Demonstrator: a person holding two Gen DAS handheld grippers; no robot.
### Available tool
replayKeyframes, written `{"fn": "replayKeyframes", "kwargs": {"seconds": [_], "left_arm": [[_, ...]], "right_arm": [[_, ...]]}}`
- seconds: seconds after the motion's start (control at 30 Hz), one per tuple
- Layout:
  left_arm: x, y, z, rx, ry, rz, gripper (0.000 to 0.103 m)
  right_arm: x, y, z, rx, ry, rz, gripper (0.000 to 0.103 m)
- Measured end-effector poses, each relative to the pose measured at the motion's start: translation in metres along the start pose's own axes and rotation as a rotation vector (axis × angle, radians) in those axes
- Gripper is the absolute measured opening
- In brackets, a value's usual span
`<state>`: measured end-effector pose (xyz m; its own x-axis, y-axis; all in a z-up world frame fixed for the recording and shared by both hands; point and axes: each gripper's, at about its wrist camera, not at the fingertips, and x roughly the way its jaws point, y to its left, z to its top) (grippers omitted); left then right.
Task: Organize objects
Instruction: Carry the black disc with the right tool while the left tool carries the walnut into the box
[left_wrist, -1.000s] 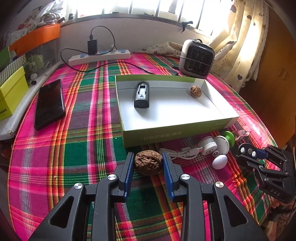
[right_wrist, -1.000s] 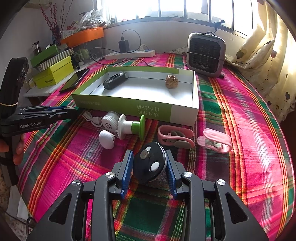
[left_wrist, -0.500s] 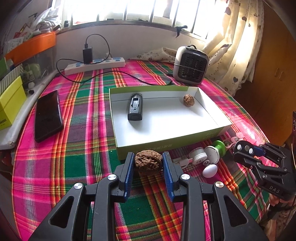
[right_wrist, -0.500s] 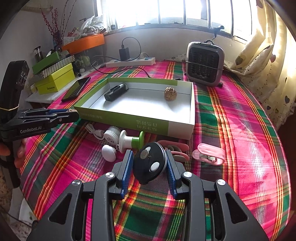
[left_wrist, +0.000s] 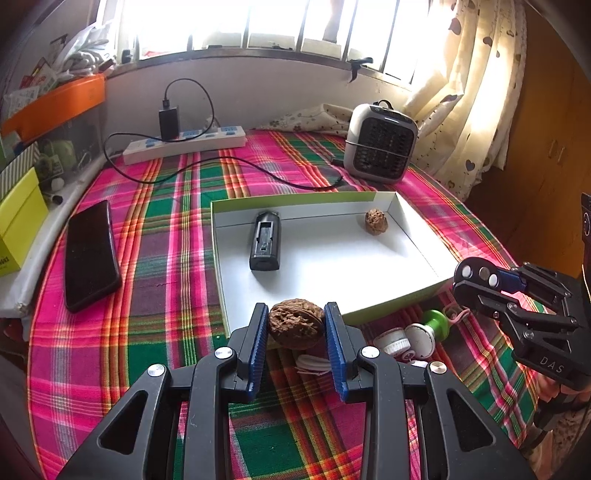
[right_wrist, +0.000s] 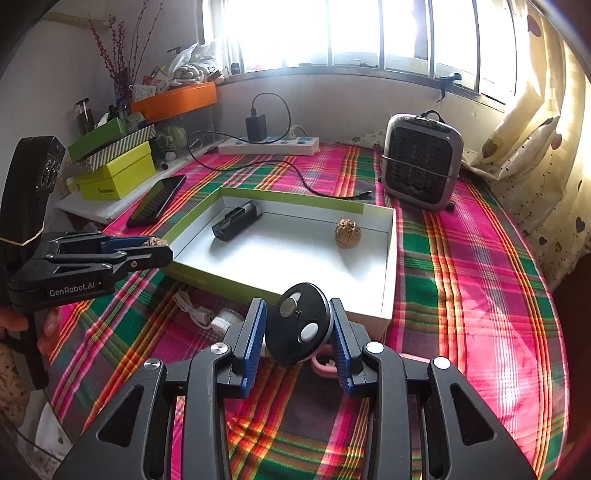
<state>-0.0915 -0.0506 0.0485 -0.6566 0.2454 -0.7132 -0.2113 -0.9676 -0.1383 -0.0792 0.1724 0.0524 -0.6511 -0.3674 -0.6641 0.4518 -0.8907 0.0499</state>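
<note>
We see the left tongs (left_wrist: 296, 325) narrowed onto a brown walnut (left_wrist: 295, 323), both blue pads pressed against its sides, so the nut is gripped and carried clear of the plaid cloth, just short of the near wall of the white tray (left_wrist: 369, 312). The right tongs (right_wrist: 298, 328) are likewise drawn in and clamp a round black disc (right_wrist: 297, 328) with a silver stud and a white button on its face; it hangs above the cloth before the tray's near right corner.

Inside the tray lie a black oblong gadget (left_wrist: 265, 240) toward the left rear and a second walnut (left_wrist: 376, 221) near the right rear corner. They are well apart, and the white floor between them and along the near wall is bare. The tray's walls are low, with a green rim.

Between the tray's near wall and the tongs the tabletop is crowded: a white cable coil (left_wrist: 312, 363), a white round piece (left_wrist: 393, 341), and a white-and-green spool (left_wrist: 428, 330) lie close together, and something pink (right_wrist: 325, 363) peeks from under the black disc. To the left of the tray a black phone (left_wrist: 90, 254) rests on the cloth near the tabletop's edge. Behind the tray stand a small grey heater (right_wrist: 421, 162) and a white power strip (left_wrist: 184, 144), whose black cord trails to the tray's back wall. The cloth right of the tray is open.
</note>
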Motion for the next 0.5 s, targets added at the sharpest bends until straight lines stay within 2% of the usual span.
{"fn": "replayKeyframes", "kwargs": {"seconds": [0.5], "left_arm": [[0.024, 0.003, 0.015, -0.011, 0.013, -0.002, 0.028]], "right_arm": [[0.047, 0.002, 0.047, -0.042, 0.017, 0.047, 0.035]]}}
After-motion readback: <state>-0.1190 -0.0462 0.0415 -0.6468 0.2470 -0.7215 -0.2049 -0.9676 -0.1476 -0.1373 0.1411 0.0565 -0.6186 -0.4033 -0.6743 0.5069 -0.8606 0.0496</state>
